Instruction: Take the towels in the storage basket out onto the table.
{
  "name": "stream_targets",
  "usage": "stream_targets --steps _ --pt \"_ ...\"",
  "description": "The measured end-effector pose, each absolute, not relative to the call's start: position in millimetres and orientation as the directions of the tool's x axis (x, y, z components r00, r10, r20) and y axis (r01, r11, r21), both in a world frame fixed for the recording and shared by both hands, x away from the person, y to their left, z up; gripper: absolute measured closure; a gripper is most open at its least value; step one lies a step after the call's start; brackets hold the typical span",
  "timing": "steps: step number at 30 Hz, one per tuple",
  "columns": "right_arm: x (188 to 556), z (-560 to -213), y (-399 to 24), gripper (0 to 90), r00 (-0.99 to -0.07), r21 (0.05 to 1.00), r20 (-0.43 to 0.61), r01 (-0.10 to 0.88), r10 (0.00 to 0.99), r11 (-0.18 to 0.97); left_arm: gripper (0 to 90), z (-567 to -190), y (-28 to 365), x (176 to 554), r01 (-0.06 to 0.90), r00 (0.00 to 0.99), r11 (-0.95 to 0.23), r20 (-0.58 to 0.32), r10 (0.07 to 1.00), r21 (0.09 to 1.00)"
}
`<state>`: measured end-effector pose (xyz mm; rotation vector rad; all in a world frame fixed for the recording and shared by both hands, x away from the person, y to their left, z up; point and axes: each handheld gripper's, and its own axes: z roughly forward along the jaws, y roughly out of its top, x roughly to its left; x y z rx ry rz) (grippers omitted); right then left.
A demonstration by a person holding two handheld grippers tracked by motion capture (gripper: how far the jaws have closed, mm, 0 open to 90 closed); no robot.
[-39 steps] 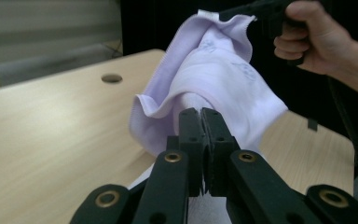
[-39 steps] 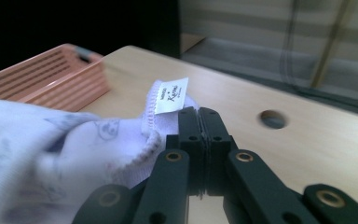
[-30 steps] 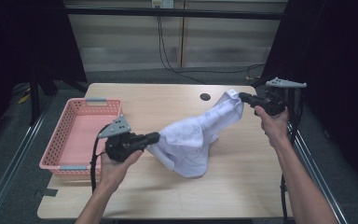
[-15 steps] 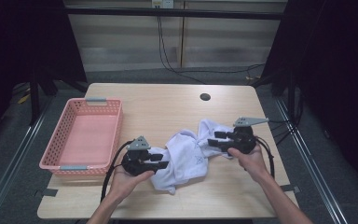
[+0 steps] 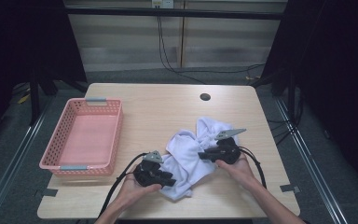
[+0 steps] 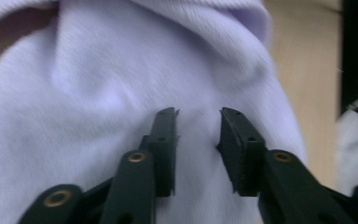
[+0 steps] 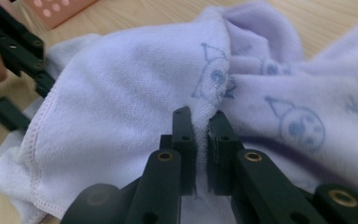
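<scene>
Right tool (image 7: 200,116) pinching towel (image 5: 191,154), pink basket (image 5: 81,172)

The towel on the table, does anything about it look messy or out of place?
The towel lies crumpled in a heap near the table's front edge, not spread flat. The pink basket beside it sits straight. Nothing looks spilled or damaged.

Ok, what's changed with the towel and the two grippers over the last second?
Both grippers came down: the towel, stretched in the air before, now lies crumpled on the table. The right gripper has just closed, pinching a fold; the left gripper has just been closing, its jaws apart over the cloth. The pink basket hasn't moved.
</scene>
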<state>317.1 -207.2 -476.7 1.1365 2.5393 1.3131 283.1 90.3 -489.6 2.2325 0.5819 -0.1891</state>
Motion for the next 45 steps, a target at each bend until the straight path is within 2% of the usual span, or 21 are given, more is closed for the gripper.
stream_targets --steps 1,5,9,11,14,16,17,18,19,22,24,25,26,28,30,31,35,40,44,45 --pt "318 -478 -221 84.5 -0.711 0.719 0.249 0.59 0.658 0.366 59.9 -483 90 280 0.466 0.883 -0.541 -0.33 0.334 0.701" --pt "323 -481 -241 82.7 -0.678 0.712 0.231 0.607 0.698 0.353 58.4 -470 94 285 0.45 0.884 -0.479 -0.303 0.355 0.754" --pt "329 -480 -261 68.3 -0.634 0.73 0.22 0.611 0.742 0.306 61.0 -468 93 304 0.459 0.855 -0.417 -0.264 0.445 0.784" --pt "322 -470 -265 55.3 -0.622 0.757 0.21 0.592 0.754 0.277 61.9 -480 89 315 0.478 0.843 -0.43 -0.263 0.47 0.766" --pt "309 -457 -267 52.3 -0.631 0.783 0.208 0.565 0.747 0.259 60.1 -488 85 319 0.489 0.842 -0.448 -0.27 0.468 0.748" --pt "297 -451 -267 52.3 -0.652 0.798 0.228 0.551 0.723 0.245 65.8 -491 82 318 0.495 0.844 -0.451 -0.286 0.454 0.742" --pt "293 -451 -266 52.3 -0.667 0.799 0.235 0.547 0.707 0.25 65.8 -492 78 315 0.484 0.856 -0.493 -0.271 0.441 0.723" --pt "280 -454 -258 50.2 -0.697 0.79 0.251 0.549 0.672 0.274 76.7 -493 77 314 0.484 0.856 -0.506 -0.268 0.441 0.714" --pt "276 -457 -255 48.6 -0.709 0.787 0.261 0.549 0.655 0.282 80.7 -494 75 313 0.483 0.86 -0.517 -0.275 0.429 0.707" --pt "266 -467 -241 45.1 -0.739 0.773 0.272 0.549 0.616 0.318 84.9 -496 68 304 0.476 0.871 -0.547 -0.282 0.402 0.689" --pt "264 -475 -232 48.8 -0.751 0.747 0.256 0.553 0.609 0.369 85.0 -496 67 299 0.469 0.877 -0.561 -0.287 0.385 0.682" --pt "264 -476 -232 66.7 -0.74 0.737 0.218 0.552 0.637 0.389 85.0 -496 66 293 0.459 0.883 -0.565 -0.282 0.375 0.686" --pt "264 -476 -232 66.7 -0.74 0.737 0.218 0.552 0.637 0.389 84.9 -496 66 293 0.459 0.883 -0.565 -0.282 0.375 0.686" --pt "268 -471 -244 84.8 -0.716 0.763 0.261 0.564 0.648 0.316 84.3 -497 66 287 0.452 0.883 -0.55 -0.265 0.387 0.703" --pt "270 -463 -255 86.0 -0.706 0.784 0.276 0.557 0.652 0.272 84.3 -498 65 286 0.439 0.891 -0.563 -0.257 0.375 0.7" --pt "271 -452 -266 89.8 -0.693 0.809 0.277 0.542 0.665 0.228 84.3 -498 65 286 0.441 0.889 -0.561 -0.257 0.378 0.701" --pt "273 -435 -279 90.0 -0.683 0.841 0.262 0.508 0.682 0.185 84.7 -498 63 279 0.442 0.893 -0.571 -0.278 0.355 0.692" --pt "273 -425 -286 90.0 -0.661 0.854 0.208 0.482 0.721 0.196 84.8 -497 57 264 0.424 0.905 -0.602 -0.289 0.312 0.677" --pt "280 -424 -305 90.0 -0.59 0.863 0.223 0.49 0.776 0.125 83.9 -494 55 251 0.396 0.918 -0.625 -0.282 0.278 0.673" --pt "283 -426 -309 90.0 -0.575 0.86 0.225 0.497 0.787 0.117 80.5 -494 55 251 0.407 0.913 -0.61 -0.296 0.279 0.679"
